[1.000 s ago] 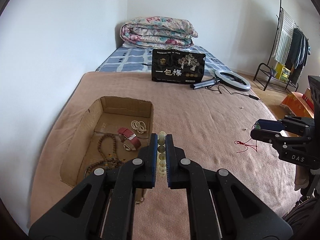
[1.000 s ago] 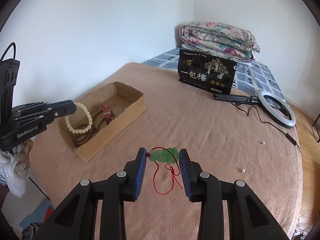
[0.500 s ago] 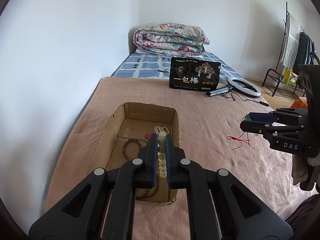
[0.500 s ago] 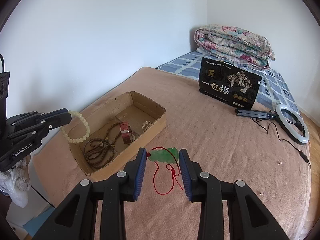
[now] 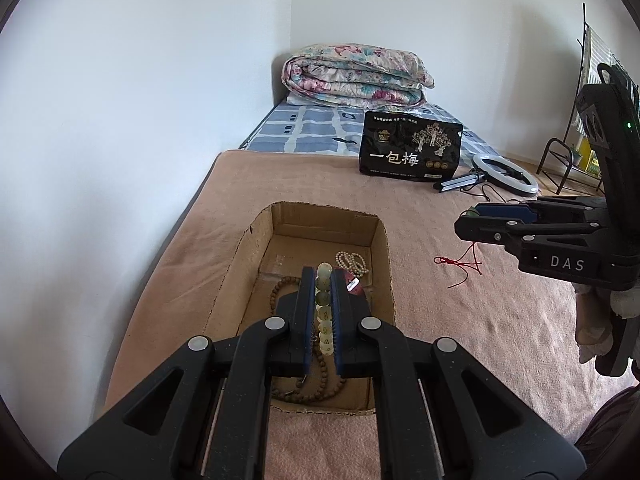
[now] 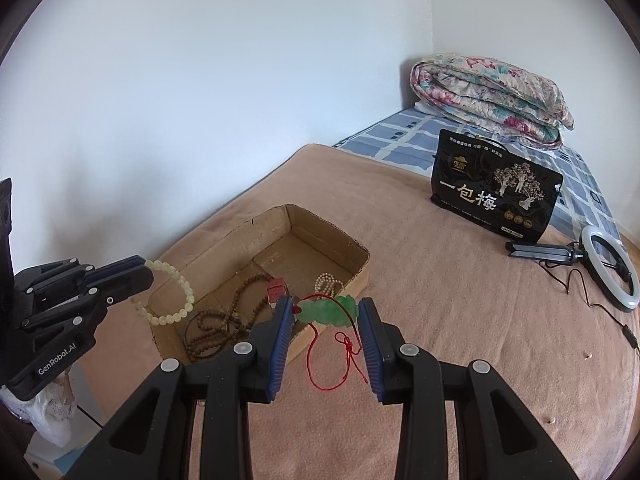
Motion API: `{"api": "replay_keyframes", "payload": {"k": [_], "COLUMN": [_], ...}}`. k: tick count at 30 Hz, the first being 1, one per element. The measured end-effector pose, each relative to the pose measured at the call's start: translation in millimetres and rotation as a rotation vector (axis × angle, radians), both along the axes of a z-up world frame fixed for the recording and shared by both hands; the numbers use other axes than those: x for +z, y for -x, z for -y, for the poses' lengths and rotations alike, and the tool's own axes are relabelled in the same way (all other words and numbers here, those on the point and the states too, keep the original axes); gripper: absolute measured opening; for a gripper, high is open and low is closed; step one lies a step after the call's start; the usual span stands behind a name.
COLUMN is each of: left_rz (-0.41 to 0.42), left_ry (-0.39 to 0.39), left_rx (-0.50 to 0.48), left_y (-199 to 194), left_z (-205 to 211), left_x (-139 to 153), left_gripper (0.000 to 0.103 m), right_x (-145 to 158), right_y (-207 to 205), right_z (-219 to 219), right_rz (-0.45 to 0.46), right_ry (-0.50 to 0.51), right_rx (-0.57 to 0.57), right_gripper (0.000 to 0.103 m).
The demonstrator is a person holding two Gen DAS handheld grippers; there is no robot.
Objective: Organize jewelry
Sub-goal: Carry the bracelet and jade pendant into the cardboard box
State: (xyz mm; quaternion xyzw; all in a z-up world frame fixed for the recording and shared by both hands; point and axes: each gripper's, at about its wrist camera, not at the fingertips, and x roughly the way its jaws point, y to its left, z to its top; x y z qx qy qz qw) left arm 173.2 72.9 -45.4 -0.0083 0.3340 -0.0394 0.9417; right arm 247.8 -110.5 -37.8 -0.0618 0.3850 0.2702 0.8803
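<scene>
My left gripper (image 5: 323, 280) is shut on a pale yellow-green bead bracelet (image 5: 324, 308) and hangs over the open cardboard box (image 5: 328, 216). In the right wrist view the same left gripper (image 6: 140, 270) carries the bracelet (image 6: 176, 300) as a loop above the box's near-left end. My right gripper (image 6: 326, 310) is shut on a green jade pendant (image 6: 326, 311) whose red cord (image 6: 336, 360) dangles below, just right of the box (image 6: 328, 226). Inside the box lie a brown bead necklace (image 6: 224, 320), a red watch (image 6: 277, 291) and a small white bead bracelet (image 5: 352, 261).
The box sits on a tan blanket (image 6: 460, 280) covering the bed, close to the white wall. Further back stand a black printed bag (image 6: 496, 196), a ring light with tripod (image 6: 608, 268) and a folded floral quilt (image 5: 356, 74). A clothes rack (image 5: 588, 92) stands at far right.
Both grippers have moved left toward the box. The left one, first beside the box's right wall, is now above its inside. The right one with the pendant has come close to the box's right side.
</scene>
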Motion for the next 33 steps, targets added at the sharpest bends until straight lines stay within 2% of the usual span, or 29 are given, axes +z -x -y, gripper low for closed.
{"api": "replay_keyframes", "payload": {"k": [23, 33], "left_rz": [-0.02, -0.028], "left_ry": [-0.047, -0.04], "left_rx": [0.031, 0.024], "left_y": [-18, -23], "left_z": [-17, -19], "left_x": [-25, -30], "left_gripper": [0.005, 0.005], "right_x": [-28, -45], "right_y": [-52, -67], "right_z": [-46, -58], "right_rz": [-0.047, -0.073], "right_ry": [-0.009, 0.005], "right_rx": [0.013, 0.003], "right_gripper": [0.034, 0.034]}}
